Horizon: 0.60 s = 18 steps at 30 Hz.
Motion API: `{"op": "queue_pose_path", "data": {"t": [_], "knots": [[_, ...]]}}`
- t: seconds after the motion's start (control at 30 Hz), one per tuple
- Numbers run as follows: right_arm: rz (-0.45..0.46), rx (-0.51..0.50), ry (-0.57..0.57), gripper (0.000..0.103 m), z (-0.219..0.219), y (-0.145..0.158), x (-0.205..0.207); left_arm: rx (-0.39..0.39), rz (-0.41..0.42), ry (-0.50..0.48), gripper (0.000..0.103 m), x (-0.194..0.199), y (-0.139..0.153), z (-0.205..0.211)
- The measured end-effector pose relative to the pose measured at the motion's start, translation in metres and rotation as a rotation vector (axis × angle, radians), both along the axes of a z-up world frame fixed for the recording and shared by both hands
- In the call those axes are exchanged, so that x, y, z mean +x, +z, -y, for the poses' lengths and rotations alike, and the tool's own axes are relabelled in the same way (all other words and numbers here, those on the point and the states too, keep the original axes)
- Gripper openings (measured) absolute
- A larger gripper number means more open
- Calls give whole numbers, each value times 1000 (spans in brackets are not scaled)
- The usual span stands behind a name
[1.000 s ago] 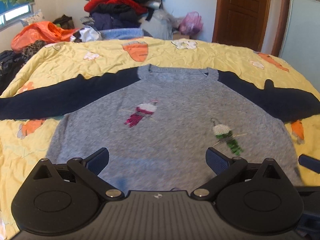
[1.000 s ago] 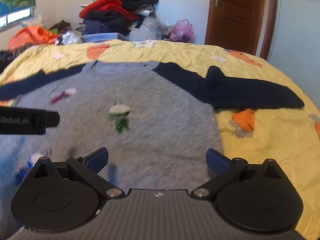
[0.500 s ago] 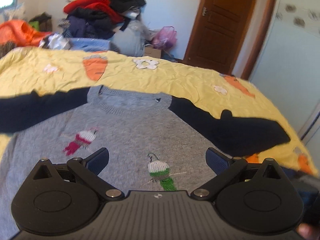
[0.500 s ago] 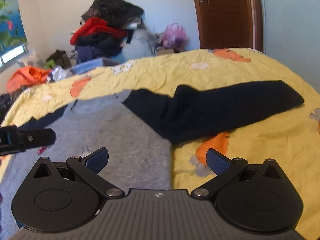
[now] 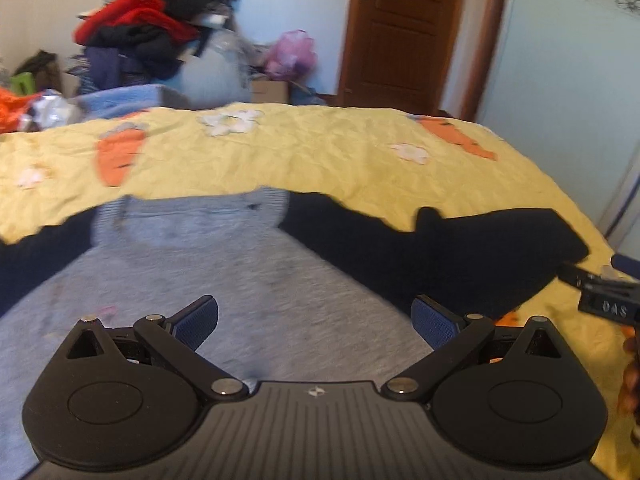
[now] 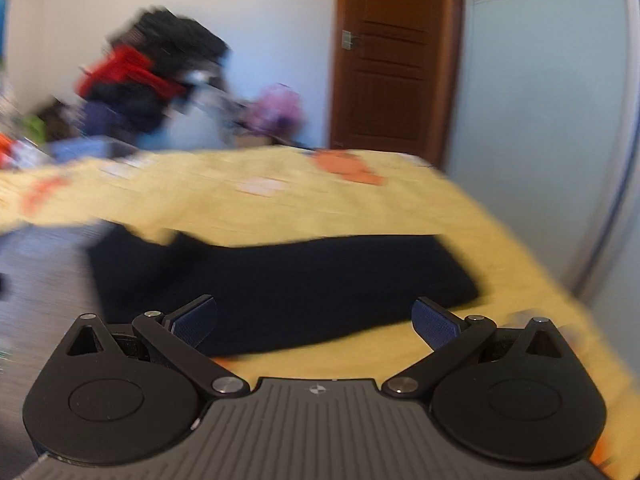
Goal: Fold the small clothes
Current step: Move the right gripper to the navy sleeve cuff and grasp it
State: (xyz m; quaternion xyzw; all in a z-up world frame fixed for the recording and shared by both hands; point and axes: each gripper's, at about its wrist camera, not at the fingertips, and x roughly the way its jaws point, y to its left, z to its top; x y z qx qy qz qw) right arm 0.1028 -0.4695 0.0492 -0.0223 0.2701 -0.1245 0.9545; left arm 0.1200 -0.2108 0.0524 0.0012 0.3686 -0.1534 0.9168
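A small grey sweater (image 5: 224, 280) with dark navy sleeves lies flat, front up, on a yellow bedspread (image 5: 320, 160). My left gripper (image 5: 316, 322) is open and empty above the sweater's chest, near the right shoulder. The right navy sleeve (image 5: 460, 248) stretches out to the right. My right gripper (image 6: 316, 322) is open and empty just over that sleeve (image 6: 300, 280), near its lower edge. Part of the right gripper (image 5: 600, 300) shows at the right edge of the left wrist view. The right wrist view is blurred.
A pile of clothes (image 5: 152, 36) stands behind the bed at the far left. A brown door (image 5: 404, 28) is at the back right. The bed's right edge (image 6: 560, 292) drops off close to the sleeve's cuff. A pale wall (image 6: 560, 120) is on the right.
Both grippers have moved right and forward over the sweater. The left one went from the lower chest toward the right shoulder; the right one went from the body to the right sleeve. Both stayed open.
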Motion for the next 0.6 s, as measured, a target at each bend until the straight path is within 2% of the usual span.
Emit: {"op": "queue_pose_path", "data": {"t": [0.07, 0.13, 0.27, 0.4, 0.6], "knots": [[13, -43, -62, 103, 23, -4, 7, -14, -2, -14, 103, 9, -3, 11], [-3, -27, -65, 103, 46, -7, 17, -28, -10, -33, 103, 21, -6, 22], [-48, 103, -67, 103, 90, -14, 36, -64, -83, -59, 103, 47, -16, 39], [-81, 201, -56, 103, 113, -23, 46, -136, -135, -63, 103, 66, -22, 43], [-87, 382, -3, 103, 135, -34, 57, -131, -166, -101, 103, 77, -29, 50]]}}
